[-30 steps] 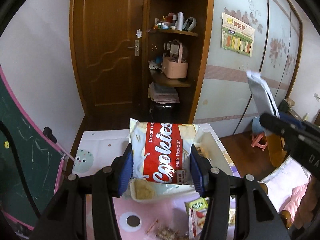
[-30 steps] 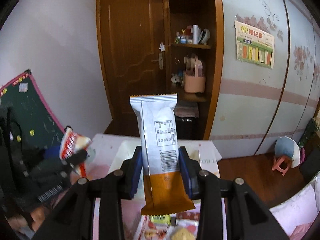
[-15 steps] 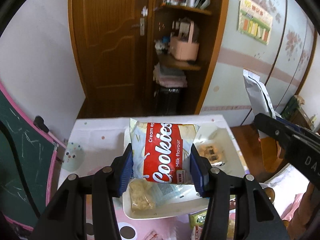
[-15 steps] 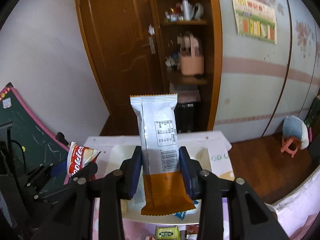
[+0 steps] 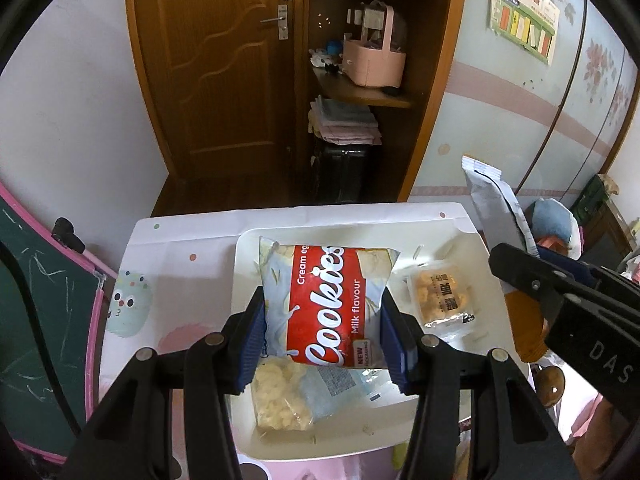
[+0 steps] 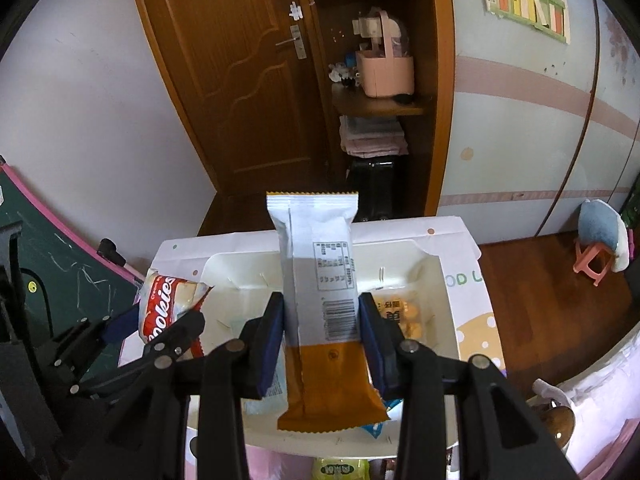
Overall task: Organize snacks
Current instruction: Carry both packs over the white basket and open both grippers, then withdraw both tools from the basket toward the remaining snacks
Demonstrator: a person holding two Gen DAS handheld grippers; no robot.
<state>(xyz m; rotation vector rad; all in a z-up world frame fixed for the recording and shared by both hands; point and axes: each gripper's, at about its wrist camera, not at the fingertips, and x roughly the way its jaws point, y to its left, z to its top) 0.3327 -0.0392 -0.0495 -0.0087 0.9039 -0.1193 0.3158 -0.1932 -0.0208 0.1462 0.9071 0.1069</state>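
Note:
My left gripper (image 5: pixel 324 336) is shut on a red and white Cookies bag (image 5: pixel 326 304) and holds it above a white tray (image 5: pixel 248 272). My right gripper (image 6: pixel 322 338) is shut on a silver and orange snack bar (image 6: pixel 320 280), upright above the same tray (image 6: pixel 444 304). In the tray lie a clear pack of yellow puffs (image 5: pixel 280 396) and a small pack of golden snacks (image 5: pixel 440 300). The snack bar (image 5: pixel 492 216) and right gripper show at the right of the left wrist view. The Cookies bag (image 6: pixel 164 300) shows at the left of the right wrist view.
The tray sits on a small table with a white and pink cover (image 5: pixel 172 248). A green snack pack (image 6: pixel 340 470) lies by the tray's near edge. A green chalkboard (image 5: pixel 36 312) stands left. A wooden door (image 5: pixel 216 72) and shelves (image 5: pixel 360 92) are behind.
Both grippers have tilted down and moved forward over the tray, each still holding its snack. More of the tray's inside shows now.

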